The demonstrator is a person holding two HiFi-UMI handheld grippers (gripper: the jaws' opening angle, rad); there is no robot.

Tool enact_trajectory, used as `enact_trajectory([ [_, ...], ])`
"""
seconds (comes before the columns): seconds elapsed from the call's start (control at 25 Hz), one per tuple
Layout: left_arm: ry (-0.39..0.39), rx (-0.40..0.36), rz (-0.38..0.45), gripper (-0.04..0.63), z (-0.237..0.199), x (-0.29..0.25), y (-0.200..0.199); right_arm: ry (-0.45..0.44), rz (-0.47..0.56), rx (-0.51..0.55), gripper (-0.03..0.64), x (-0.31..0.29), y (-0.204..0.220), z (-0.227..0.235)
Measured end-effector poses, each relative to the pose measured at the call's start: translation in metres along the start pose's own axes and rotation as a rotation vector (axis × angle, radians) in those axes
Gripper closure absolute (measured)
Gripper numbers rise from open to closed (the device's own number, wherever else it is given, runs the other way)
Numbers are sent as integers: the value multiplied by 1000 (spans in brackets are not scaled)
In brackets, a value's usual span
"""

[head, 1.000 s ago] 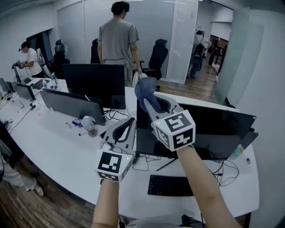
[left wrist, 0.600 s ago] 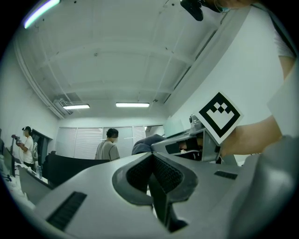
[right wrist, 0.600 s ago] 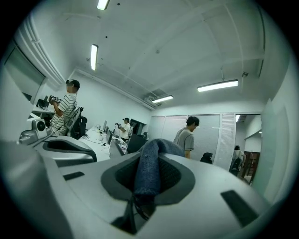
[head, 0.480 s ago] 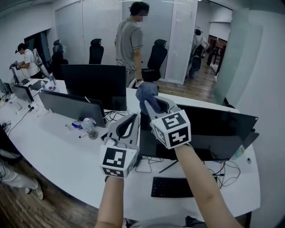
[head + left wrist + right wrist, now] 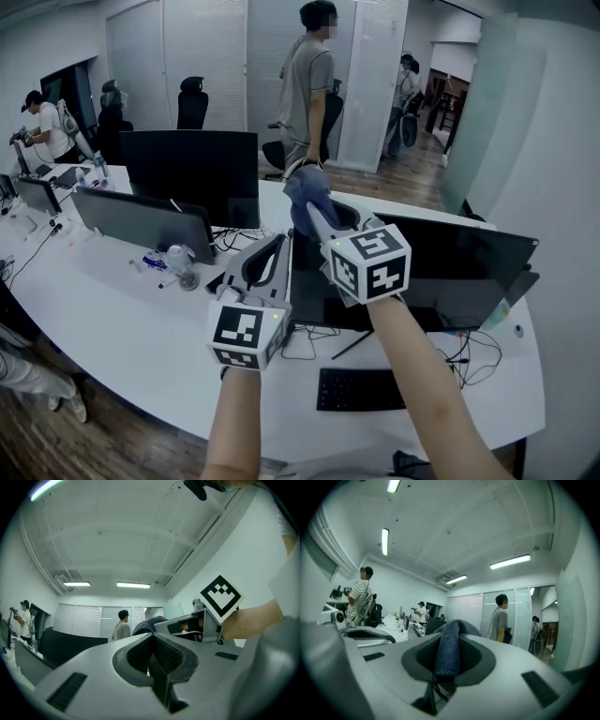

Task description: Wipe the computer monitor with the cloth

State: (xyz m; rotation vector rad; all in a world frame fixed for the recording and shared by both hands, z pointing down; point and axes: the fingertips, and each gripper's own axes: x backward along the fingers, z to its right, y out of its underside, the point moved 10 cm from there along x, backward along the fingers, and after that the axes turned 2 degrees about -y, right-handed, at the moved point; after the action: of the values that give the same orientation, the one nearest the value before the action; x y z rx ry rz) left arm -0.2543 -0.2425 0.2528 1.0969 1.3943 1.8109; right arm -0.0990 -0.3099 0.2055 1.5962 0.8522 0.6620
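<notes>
"Monitor first: where is it placed relative to the jaws?"

"It is seen standing on the white desk, below and beyond the right gripper, whose jaw tips are level with its upper left corner. The left gripper is held just beside its left edge."

"What else is found on the desk?"

"A second black monitor is set well beyond the left jaws and off to their left. A keyboard is laid behind both grippers, on the person's side, and is partly covered by the right forearm."

"How are the arms held?"

"Both bare forearms are stretched forward from the bottom of the head view. The right one is raised higher and angled up and to the left, so that its gripper is pointed at the monitor's top corner. The left forearm is held lower, with its gripper tilted upward and slightly to the right."

"And the jaws?"

"The left jaws are pressed together with nothing between them. The right jaws are closed on the blue cloth. One fold is pinched between the pads, and the rest is bunched over and past the tips. In the head view the bunch is held at the monitor's upper left corner. Whether the screen is touched by it cannot be told."
</notes>
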Motion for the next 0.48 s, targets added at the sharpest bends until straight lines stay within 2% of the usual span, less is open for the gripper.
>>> enact_trajectory([
  [0.24, -5, 0, 2, 589, 3, 0, -2, -27, 61, -189, 551, 5, 1, 13],
  [0.48, -12, -4, -6, 589, 9, -3, -3, -7, 47, -195, 551, 6, 3, 17],
])
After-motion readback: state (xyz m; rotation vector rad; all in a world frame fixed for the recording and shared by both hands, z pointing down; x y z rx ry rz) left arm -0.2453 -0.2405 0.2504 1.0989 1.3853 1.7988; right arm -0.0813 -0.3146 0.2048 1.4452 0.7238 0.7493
